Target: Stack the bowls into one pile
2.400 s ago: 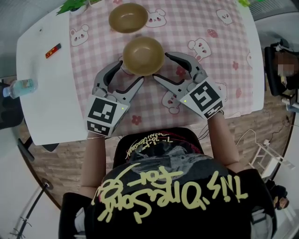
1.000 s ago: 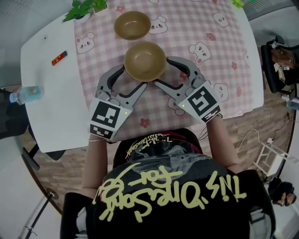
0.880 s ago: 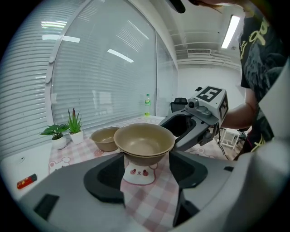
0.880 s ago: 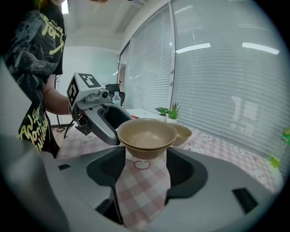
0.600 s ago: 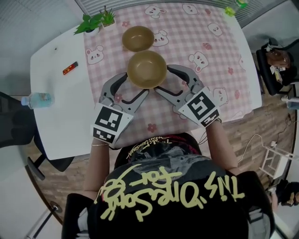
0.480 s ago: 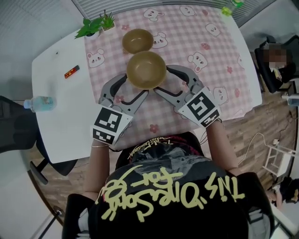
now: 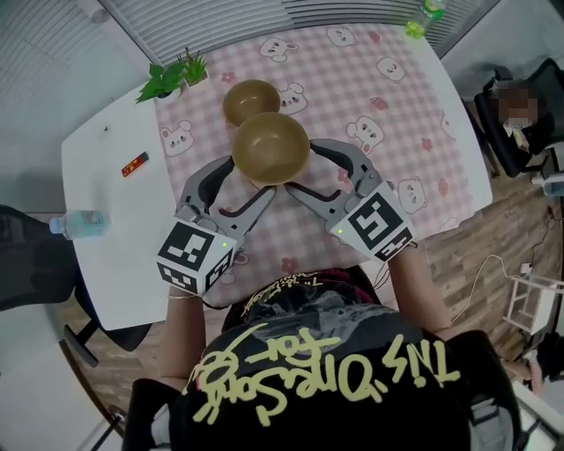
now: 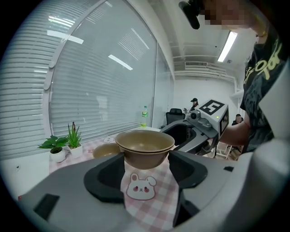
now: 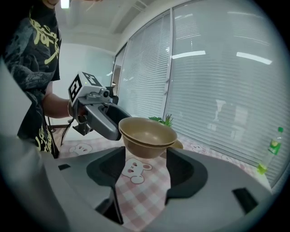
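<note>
A: L to R, quick. What's on the table?
B: White table (image 7: 115, 264), pink check cloth (image 7: 397, 114) w/ bear prints over its middle & R part. On the bare top at L: clear bottle (image 7: 79, 223) by the edge, small red bar (image 7: 134, 163). Potted plant (image 7: 172, 77) at the cloth's back L corner.
A: L gripper?
B: L gripper (image 7: 248, 179): jaws spread wide, tips pressed on the near bowl (image 7: 270, 145) from its L side, one tip toward the back, one at the front.
A: And that bowl's where?
B: Mid-cloth, base clear of the cloth, carried btw both tools. Far bowl (image 7: 251, 99) sits on the cloth just behind. From overhead the near bowl covers its front rim.
A: R gripper?
B: R gripper (image 7: 300, 167): mirror pose, jaws just as wide, tips on the same bowl's R side.
A: Further R?
B: Green bottle (image 7: 421, 18) at the table's back R corner.
</note>
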Action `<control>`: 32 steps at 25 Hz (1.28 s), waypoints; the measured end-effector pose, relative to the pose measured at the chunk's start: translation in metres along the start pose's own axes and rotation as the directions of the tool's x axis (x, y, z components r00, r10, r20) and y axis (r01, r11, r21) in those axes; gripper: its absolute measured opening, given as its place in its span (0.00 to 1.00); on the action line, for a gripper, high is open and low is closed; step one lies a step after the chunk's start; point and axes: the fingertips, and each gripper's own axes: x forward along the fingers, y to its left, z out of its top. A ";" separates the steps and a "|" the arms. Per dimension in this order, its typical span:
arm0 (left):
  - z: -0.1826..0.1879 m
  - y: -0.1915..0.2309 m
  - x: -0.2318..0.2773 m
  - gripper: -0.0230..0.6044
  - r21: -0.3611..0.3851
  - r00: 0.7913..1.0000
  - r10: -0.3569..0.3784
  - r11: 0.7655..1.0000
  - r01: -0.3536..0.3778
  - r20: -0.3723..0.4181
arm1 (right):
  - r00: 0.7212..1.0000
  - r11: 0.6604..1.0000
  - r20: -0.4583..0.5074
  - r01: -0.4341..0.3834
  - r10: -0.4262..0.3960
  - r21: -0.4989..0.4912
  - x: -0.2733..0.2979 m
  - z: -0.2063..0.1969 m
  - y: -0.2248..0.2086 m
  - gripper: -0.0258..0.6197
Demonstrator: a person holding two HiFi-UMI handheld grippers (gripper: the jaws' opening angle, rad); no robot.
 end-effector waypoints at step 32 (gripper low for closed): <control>0.009 0.084 0.058 0.52 -0.047 0.996 0.092 0.995 -0.093 -0.017 | 0.999 0.999 0.012 -0.048 0.048 0.001 0.070 -0.001 -0.080 0.46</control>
